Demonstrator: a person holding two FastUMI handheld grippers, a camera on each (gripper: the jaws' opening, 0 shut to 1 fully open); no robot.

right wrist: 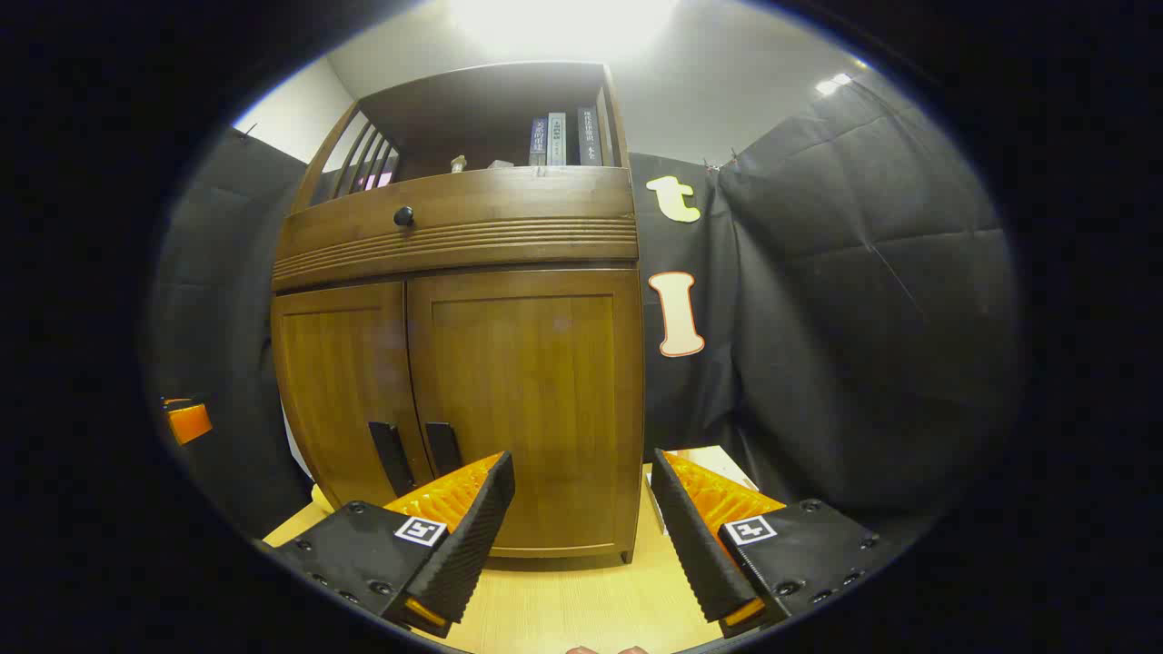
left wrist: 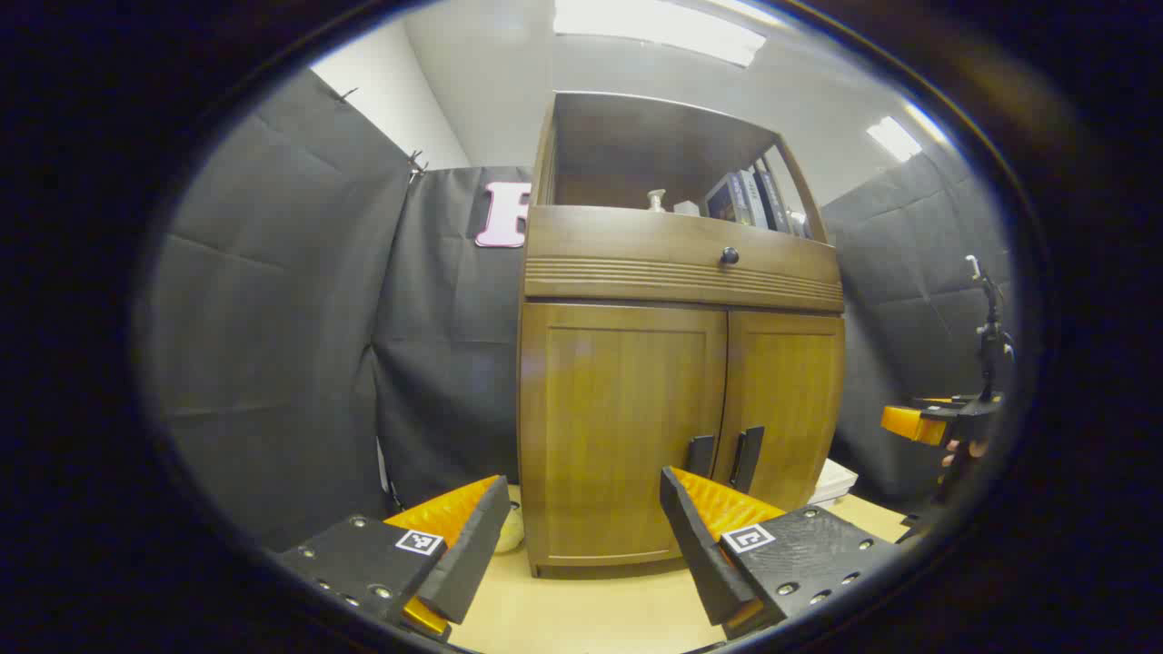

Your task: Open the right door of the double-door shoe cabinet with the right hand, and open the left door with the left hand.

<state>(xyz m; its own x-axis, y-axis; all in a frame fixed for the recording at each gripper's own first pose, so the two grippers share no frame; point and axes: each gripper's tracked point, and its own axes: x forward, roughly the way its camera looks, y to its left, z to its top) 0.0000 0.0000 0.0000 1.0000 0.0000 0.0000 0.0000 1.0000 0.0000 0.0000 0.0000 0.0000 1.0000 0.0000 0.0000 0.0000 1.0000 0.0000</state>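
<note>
Here, left gripper (left wrist: 581, 509) and right gripper (right wrist: 581, 495) both spread wide, holding nothing, short of shoe cabinet (left wrist: 677, 363). Pale wood-grain floor (left wrist: 591, 609) beneath cabinet. Glossy brown panelled left door (left wrist: 622, 427) and right door (right wrist: 536, 400) shut, dark flat handles (left wrist: 724, 457) at centre seam. Black quilted cloth (left wrist: 282, 363) behind.

Bright ceiling lights (left wrist: 659, 27) glare overhead; sharp focus, edges bent by fisheye.
</note>
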